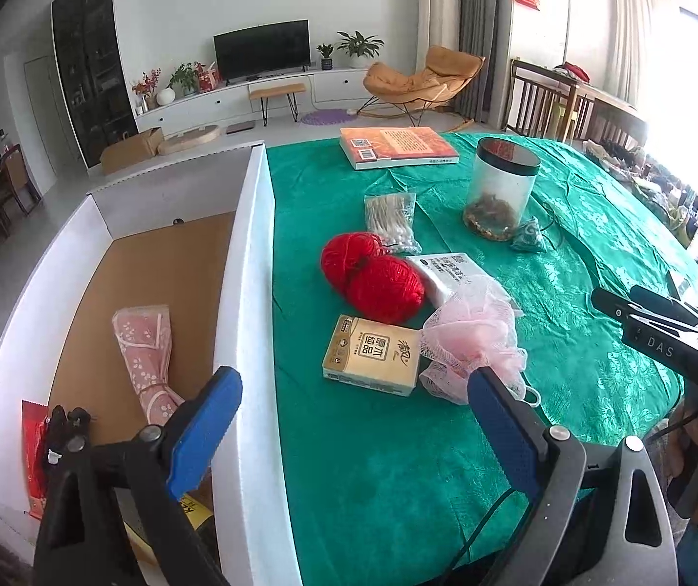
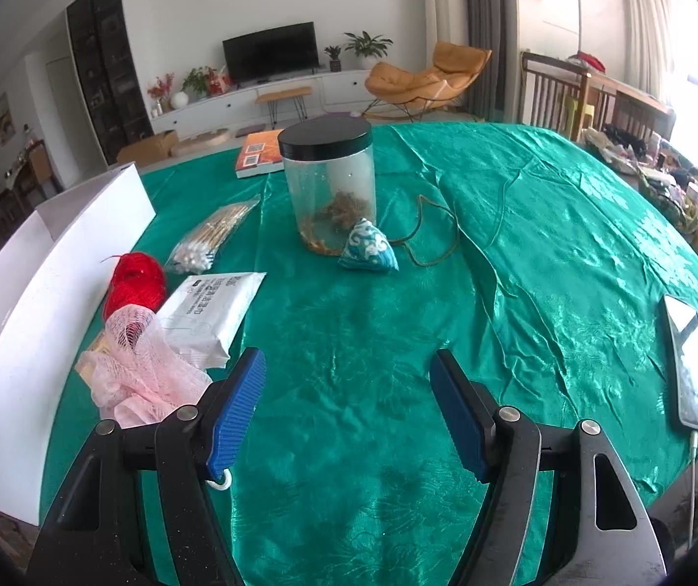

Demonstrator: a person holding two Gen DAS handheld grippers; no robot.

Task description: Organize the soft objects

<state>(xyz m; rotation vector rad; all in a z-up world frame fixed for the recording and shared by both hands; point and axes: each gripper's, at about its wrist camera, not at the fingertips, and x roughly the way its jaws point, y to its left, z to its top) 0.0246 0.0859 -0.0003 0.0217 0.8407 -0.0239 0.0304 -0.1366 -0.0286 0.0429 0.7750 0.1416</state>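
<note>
A living room with a television lies beyond my green satin-covered surface. The pink mesh bath pouf sits just beside my left tool, released; my right tool gapes empty.

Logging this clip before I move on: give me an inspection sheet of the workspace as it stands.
Surface: green tablecloth, wrinkled.
Job's things: red yarn, pink bath pouf, tissue pack, wet-wipe pack, blue patterned pouch on the cloth; pink floral cloth already in the white box.
Clutter: lidded clear jar, book, bag of cotton swabs, phone.
Grippers: left gripper open, empty, straddling the box wall; right gripper open, empty, over bare cloth.
Cables: cord by the jar; white cable from the phone.
Surroundings: living room, TV, rocking chair.
</note>
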